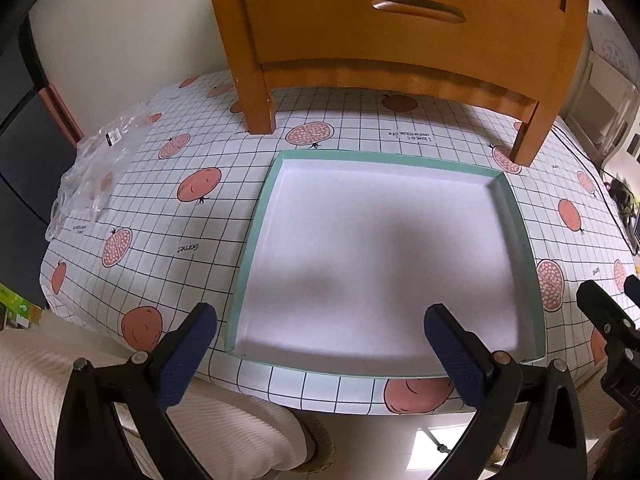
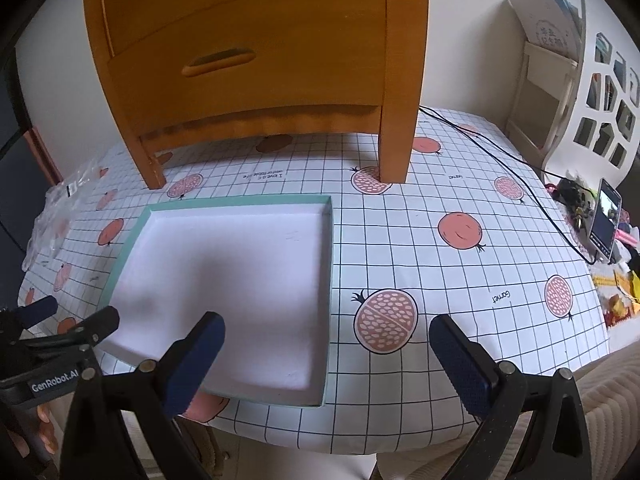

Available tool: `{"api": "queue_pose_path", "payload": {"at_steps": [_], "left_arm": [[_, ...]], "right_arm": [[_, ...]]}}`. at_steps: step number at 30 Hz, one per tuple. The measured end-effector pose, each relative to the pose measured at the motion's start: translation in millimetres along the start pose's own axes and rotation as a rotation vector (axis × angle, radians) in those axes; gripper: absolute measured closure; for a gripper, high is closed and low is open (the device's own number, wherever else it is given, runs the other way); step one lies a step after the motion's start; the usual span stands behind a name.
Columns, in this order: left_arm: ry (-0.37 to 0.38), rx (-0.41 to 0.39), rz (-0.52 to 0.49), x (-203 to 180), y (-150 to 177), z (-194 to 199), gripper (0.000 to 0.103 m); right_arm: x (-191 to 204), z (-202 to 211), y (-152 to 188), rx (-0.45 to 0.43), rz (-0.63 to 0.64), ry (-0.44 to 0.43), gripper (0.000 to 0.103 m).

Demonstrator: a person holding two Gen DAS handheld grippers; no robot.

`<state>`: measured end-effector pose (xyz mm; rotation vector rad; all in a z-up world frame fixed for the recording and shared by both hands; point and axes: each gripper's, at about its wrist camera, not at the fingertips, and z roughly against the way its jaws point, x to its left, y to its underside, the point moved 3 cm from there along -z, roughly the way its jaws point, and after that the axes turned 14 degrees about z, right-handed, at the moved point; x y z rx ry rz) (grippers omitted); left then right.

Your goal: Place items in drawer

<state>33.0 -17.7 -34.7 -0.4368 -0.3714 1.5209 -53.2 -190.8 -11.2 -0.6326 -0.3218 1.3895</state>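
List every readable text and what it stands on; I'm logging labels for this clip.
"GenRobot.AI": on the left gripper.
"Garnet": printed on the tablecloth.
"I love a c...": tablecloth print, rest blurred.
Plastic bag label: too small.
Phone screen: unreadable.

- The left tongs (image 1: pixel 320 328) stand spread wide, holding nothing, over the near edge of a shallow tray (image 1: pixel 256 224).
- Beyond the tray, a wooden drawer unit (image 1: pixel 400 52) stands on the surface (image 1: pixel 192 248), drawer shut.
- Crumpled clear plastic (image 1: pixel 96 164) lies far left.
- The right tongs (image 1: pixel 612 312) show at the right edge.
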Motion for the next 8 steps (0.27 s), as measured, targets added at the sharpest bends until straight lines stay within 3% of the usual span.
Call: {"api": "queue_pose_path", "payload": {"at_steps": [8], "left_arm": [[0.011,-0.035,-0.022,-4.3,0.8,7.6,0.000]], "right_arm": [[1.1,-0.1,0.2,-0.001,0.005,-0.002,0.000]]}}
